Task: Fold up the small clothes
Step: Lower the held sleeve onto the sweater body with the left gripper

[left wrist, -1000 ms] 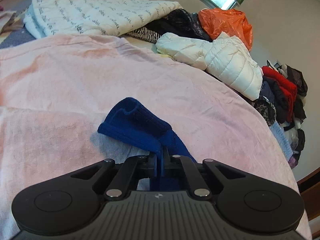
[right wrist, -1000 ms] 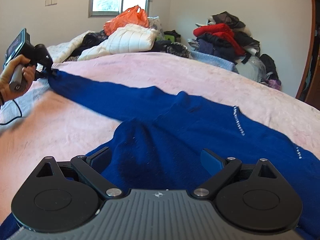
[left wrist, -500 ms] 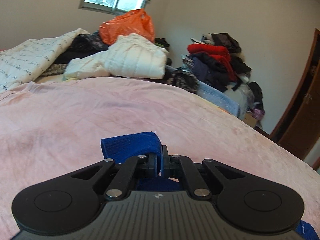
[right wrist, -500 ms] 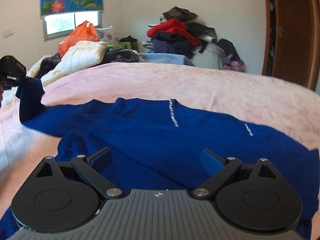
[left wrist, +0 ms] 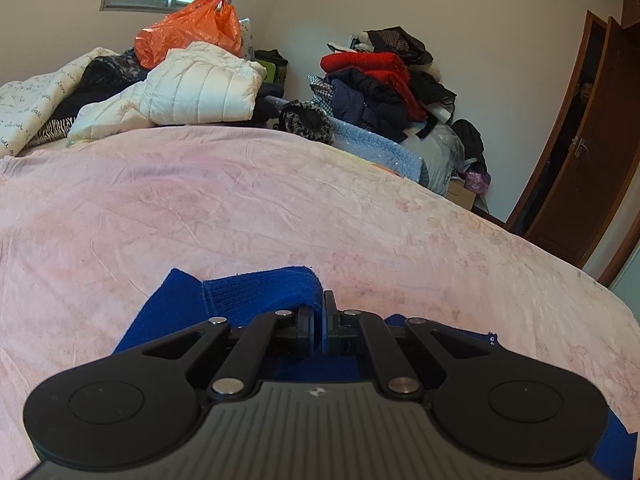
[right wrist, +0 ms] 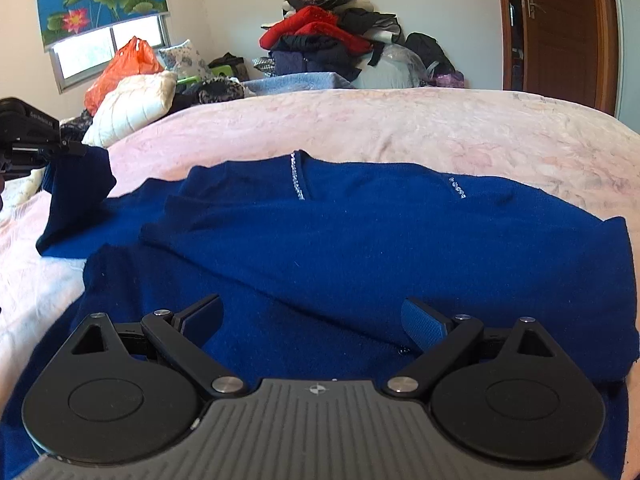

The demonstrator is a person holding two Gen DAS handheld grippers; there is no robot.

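A dark blue knit sweater [right wrist: 360,232] with small sparkly trim lies spread on the pink bedspread [right wrist: 440,128]. My left gripper [left wrist: 322,312] is shut on the ribbed cuff of the sweater's sleeve [left wrist: 260,292] and holds it lifted above the bed. In the right wrist view the left gripper [right wrist: 76,150] shows at the far left with the sleeve [right wrist: 76,196] hanging from it, folded toward the sweater's body. My right gripper [right wrist: 312,320] is open and empty, just above the sweater's lower part.
A white puffer jacket [left wrist: 192,88], an orange plastic bag [left wrist: 188,28] and dark clothes lie piled at the bed's far end. A heap of red and dark clothes [left wrist: 380,80] stands by the wall. A brown door [left wrist: 592,140] is at the right.
My left gripper has carried the sleeve cuff up and inward toward the sweater's body, so the sleeve is now bent over. My right gripper stayed open and shifted right over the sweater.
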